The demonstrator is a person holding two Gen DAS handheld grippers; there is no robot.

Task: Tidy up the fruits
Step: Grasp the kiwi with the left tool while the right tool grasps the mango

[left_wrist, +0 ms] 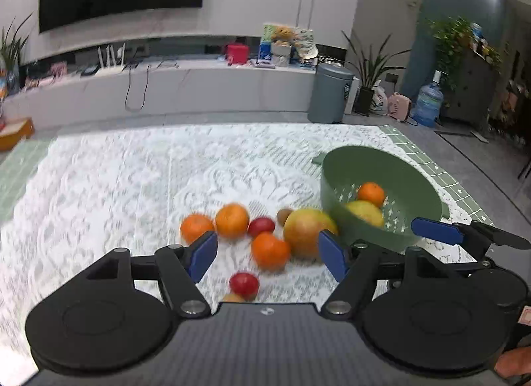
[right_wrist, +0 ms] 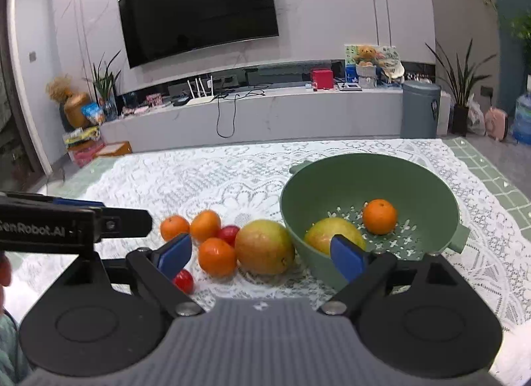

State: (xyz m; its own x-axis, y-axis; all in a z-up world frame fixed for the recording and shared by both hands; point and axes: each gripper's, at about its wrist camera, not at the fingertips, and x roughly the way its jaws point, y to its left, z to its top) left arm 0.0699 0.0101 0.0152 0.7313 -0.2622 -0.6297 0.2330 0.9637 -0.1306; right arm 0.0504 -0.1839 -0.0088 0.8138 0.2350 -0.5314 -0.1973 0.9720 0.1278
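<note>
One lace tablecloth (right_wrist: 232, 170) faces a wall-mounted television (right_wrist: 199, 7).

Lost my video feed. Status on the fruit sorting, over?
Both tongs open, empty: left, right. Green bowl holds one orange, one mango. Rest of the fruit on the cloth. Nothing blocking.

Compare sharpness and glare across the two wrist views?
Left wrist view: motion blur smears the oranges and lace tablecloth; bright glare top right. Right wrist view: sharp, fruit in the green bowl crisp; ceiling lights reflect off the wall above the TV. Both: fisheye bending, dark corners.
</note>
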